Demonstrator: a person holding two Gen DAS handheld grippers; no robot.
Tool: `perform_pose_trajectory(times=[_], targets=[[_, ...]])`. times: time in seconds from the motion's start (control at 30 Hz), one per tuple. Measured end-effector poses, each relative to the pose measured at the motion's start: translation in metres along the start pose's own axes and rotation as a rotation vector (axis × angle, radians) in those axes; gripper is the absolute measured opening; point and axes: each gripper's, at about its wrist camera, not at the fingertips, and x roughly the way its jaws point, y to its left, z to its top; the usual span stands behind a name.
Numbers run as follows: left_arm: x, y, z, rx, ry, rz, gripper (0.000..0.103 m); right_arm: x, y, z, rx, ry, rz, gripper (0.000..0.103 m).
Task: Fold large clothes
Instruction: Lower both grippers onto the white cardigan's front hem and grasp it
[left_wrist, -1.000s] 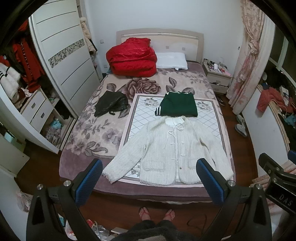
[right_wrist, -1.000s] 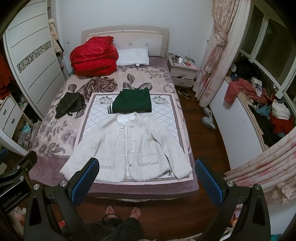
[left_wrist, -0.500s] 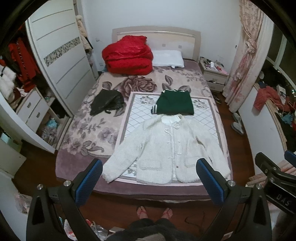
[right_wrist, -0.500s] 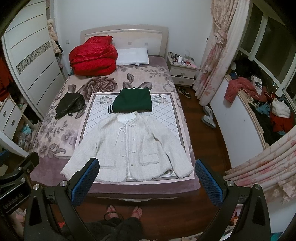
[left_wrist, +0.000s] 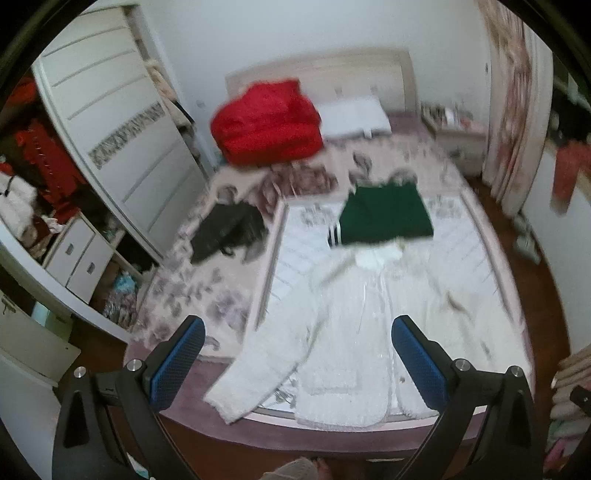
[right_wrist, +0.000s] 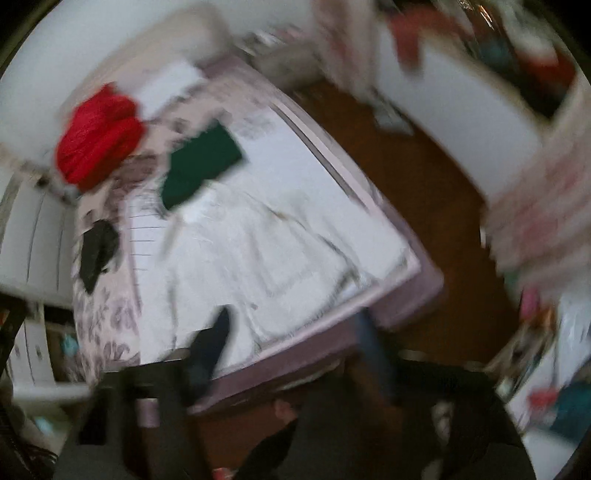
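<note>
A white knitted jacket (left_wrist: 354, 332) lies spread flat, front up, on a quilted mat at the foot of the bed (left_wrist: 207, 295). It also shows, blurred, in the right wrist view (right_wrist: 266, 251). My left gripper (left_wrist: 295, 354) is open and empty, above the jacket's lower hem and left sleeve. My right gripper (right_wrist: 295, 343) is open and empty, tilted, over the bed's foot edge; its view is heavily blurred.
A folded green garment (left_wrist: 384, 218) lies beyond the jacket's collar. A black garment (left_wrist: 225, 232) lies left on the floral blanket. A red duvet (left_wrist: 266, 125) and white pillow (left_wrist: 354, 114) sit by the headboard. A wardrobe (left_wrist: 122, 147) stands left; wooden floor (right_wrist: 424, 192) right.
Both grippers have moved in toward the bed, so the jacket looks larger. The right gripper has rolled sharply, tilting its view. Both views are now motion-blurred. The clothes have not moved.
</note>
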Motion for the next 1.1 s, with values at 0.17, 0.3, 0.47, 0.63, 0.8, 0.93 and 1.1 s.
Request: perform_pose_trajectory(times=[0.17,0.3,0.47,0.63,0.8,0.93,1.1], targets=[[0.107,-0.061,-0.021,0.067,0.134,0.019,0.103,0.143,-0.099,0.01,0.257,0.107,0.088,0.072],[0.193,-0.114,-0.055,0.128,0.238,0.057,0.103,0.268,-0.164,0.018,0.438,0.178,0.129,0.074],[0.263,-0.148,-0.095,0.164,0.348,0.132,0.103,0.376,-0.18,0.019,0.496,0.289,0.15,0.074],[0.31,-0.137,-0.123,0.121,0.437,0.225,0.103,0.426,-0.091,-0.004,0.286,0.424,0.277,0.074],[0.346,-0.109,-0.155,0.142,0.478,0.316,0.103,0.464,0.034,-0.033,-0.058,0.443,0.237,0.074],[0.372,-0.09,-0.185,0.146,0.517,0.322,0.103,0.521,0.111,-0.07,-0.324,0.499,0.094,0.074],[0.392,-0.071,-0.215,0.125,0.57,0.298,0.103,0.525,0.151,-0.096,-0.499,0.355,-0.058,0.008]])
